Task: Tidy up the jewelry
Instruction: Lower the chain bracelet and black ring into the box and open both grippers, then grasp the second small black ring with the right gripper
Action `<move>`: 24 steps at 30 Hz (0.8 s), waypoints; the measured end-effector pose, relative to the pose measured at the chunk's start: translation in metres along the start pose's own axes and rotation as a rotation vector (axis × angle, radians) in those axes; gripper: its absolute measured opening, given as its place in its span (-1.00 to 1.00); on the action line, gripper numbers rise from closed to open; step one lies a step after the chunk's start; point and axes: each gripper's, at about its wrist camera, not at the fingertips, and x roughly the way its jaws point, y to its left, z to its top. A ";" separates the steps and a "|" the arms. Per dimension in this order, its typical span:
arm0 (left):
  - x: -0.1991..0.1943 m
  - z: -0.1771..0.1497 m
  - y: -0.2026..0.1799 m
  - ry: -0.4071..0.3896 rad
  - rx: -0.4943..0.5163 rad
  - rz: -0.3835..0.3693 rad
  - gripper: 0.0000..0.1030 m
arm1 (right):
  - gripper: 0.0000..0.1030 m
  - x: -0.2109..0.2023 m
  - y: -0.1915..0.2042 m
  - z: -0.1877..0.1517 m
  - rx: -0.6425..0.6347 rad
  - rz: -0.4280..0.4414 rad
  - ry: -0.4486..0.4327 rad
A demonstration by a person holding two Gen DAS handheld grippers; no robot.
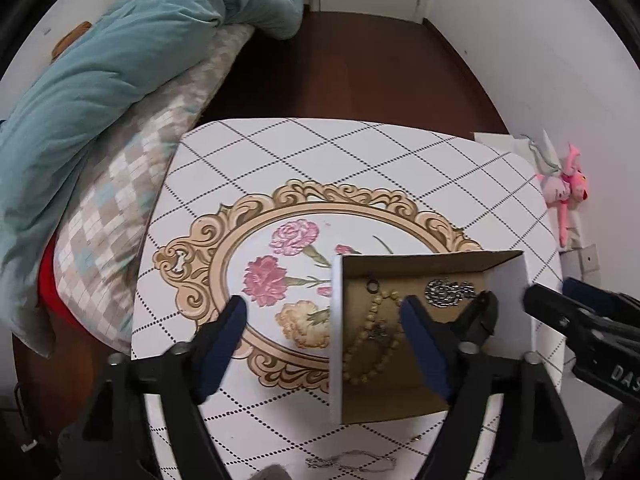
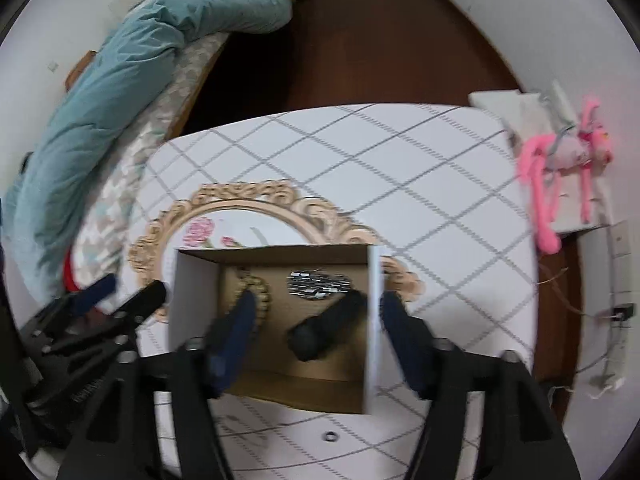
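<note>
Left gripper (image 1: 324, 316) spread, straddling left wall of box (image 1: 336, 336); right gripper (image 2: 316, 320) spread, straddling right wall; thin chain (image 1: 352, 460) loose at lower frame edge, nearer left.

Right wrist view is motion-blurred throughout; the table (image 2: 400, 184) pattern lines smear. In that view the silver jewelry (image 2: 318, 282) in the box (image 2: 192, 292) is only a glinting patch, form unreadable. The bead necklace (image 2: 256, 286) is partly hidden behind a blue finger pad (image 2: 234, 340). A dark cylinder-like object (image 2: 326, 330) in the box is too blurred to identify. A small ring-shaped item (image 2: 329, 436) on the table is too small to tell.

Left wrist view: a thin chain (image 1: 352, 460) is cut off near the bottom edge. The other gripper (image 1: 510, 304) is cut off by the right edge, lettering partly readable. The pad (image 1: 424, 344) covers part of the box floor.
</note>
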 end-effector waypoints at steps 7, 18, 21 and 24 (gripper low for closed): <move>0.000 -0.015 0.003 -0.013 0.012 0.056 1.00 | 0.91 0.004 -0.006 -0.023 -0.025 -0.175 -0.014; -0.041 -0.026 0.004 -0.088 0.018 0.056 1.00 | 0.99 -0.041 0.004 -0.046 -0.020 -0.185 -0.136; -0.055 -0.038 0.006 -0.115 0.035 0.057 1.00 | 0.99 -0.052 0.007 -0.064 -0.018 -0.161 -0.152; -0.058 -0.058 0.010 -0.117 0.047 0.076 1.00 | 0.99 -0.049 0.004 -0.093 0.000 -0.141 -0.139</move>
